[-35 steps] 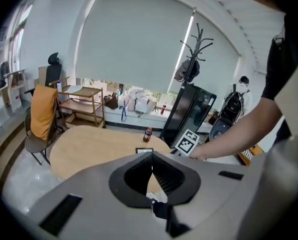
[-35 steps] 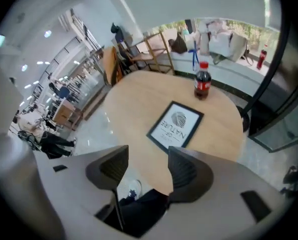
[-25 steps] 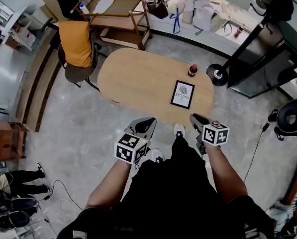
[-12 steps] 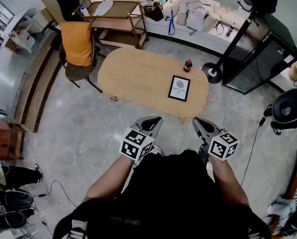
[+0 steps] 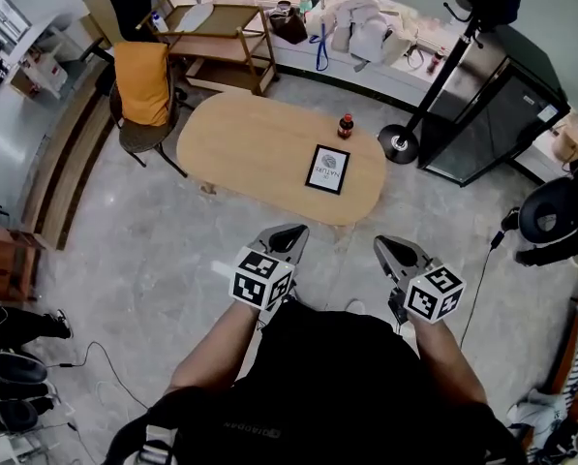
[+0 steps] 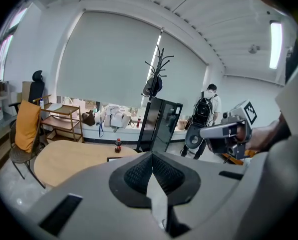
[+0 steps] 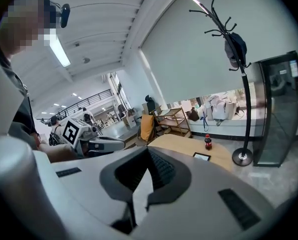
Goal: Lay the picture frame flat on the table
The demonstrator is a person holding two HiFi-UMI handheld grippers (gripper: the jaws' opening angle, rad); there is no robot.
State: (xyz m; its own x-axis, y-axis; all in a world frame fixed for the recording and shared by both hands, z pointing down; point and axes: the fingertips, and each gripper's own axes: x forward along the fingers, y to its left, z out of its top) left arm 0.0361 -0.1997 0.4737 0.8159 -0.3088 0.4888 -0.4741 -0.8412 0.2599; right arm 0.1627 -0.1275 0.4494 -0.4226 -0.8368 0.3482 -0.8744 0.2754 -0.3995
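Two claws, both empty & both pressed together: the left claw (image 5: 285,233) shows its ribbed pads meeting tip to tip w/ nothing between them in the left gripper view, and the right claw (image 5: 386,248) reads the same in the right gripper view. Neither is over the surface (image 5: 240,143). Both hang in front of the person's torso, above bare floor just short of the near edge. The picture frame (image 5: 328,169) lies toward the right end of the surface, face up, well apart from both claws. In the right gripper view it shows as a thin dark-edged slab flush on the wood, so it looks flat, not propped. A small dark bottle (image 5: 346,126) w/ a red cap stands upright just beyond it, near but not touching. What's changed vs a sec ago: in the head view the surface & frame have slid left and look a bit smaller, and the right claw's marker cube sits lower in the picture and closer to the body. The person seems to be backing off w/ the arms drawn in. The frame itself keeps the same spot on the wood and the same angle next to the bottle. Judgement: the laying-down step is done, nothing's left to grip, and this is the retreat. I see no real risk now, since the claws are clear of frame & bottle.
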